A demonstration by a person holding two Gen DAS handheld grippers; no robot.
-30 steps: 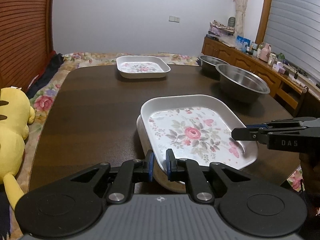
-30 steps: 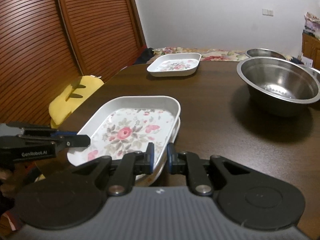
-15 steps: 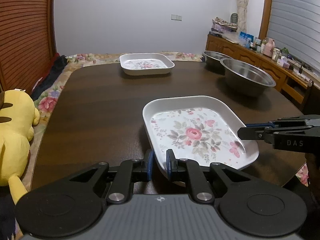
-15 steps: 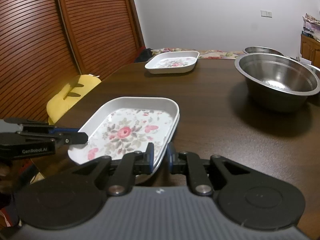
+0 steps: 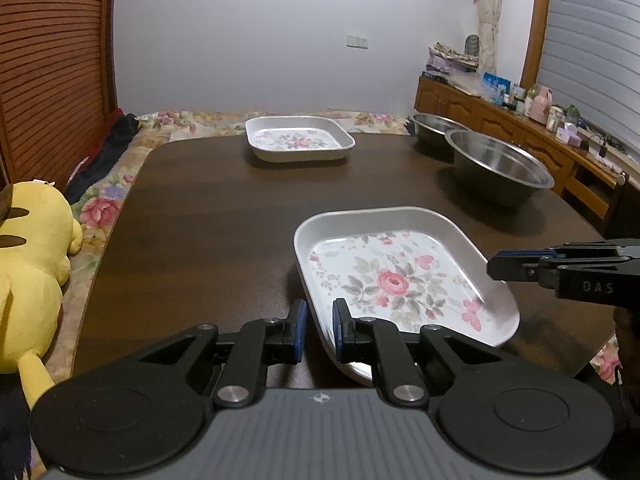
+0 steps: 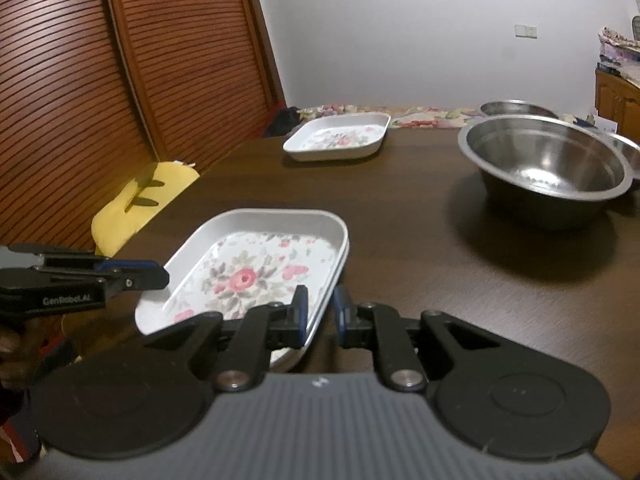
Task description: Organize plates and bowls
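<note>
My left hand-held gripper (image 5: pixel 320 330) and right hand-held gripper (image 6: pixel 320 316) each pinch a near rim of the white, rose-patterned square plate (image 5: pixel 400 276), at the near edge of the dark surface (image 5: pixel 208 216).

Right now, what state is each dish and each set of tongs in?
Near white floral square plate: gripped at two edges.
Far white floral square plate: flat on table.
Large steel bowl: upright, empty.
Left tongs: shut on its rim.
Right tongs: shut on its rim.
</note>
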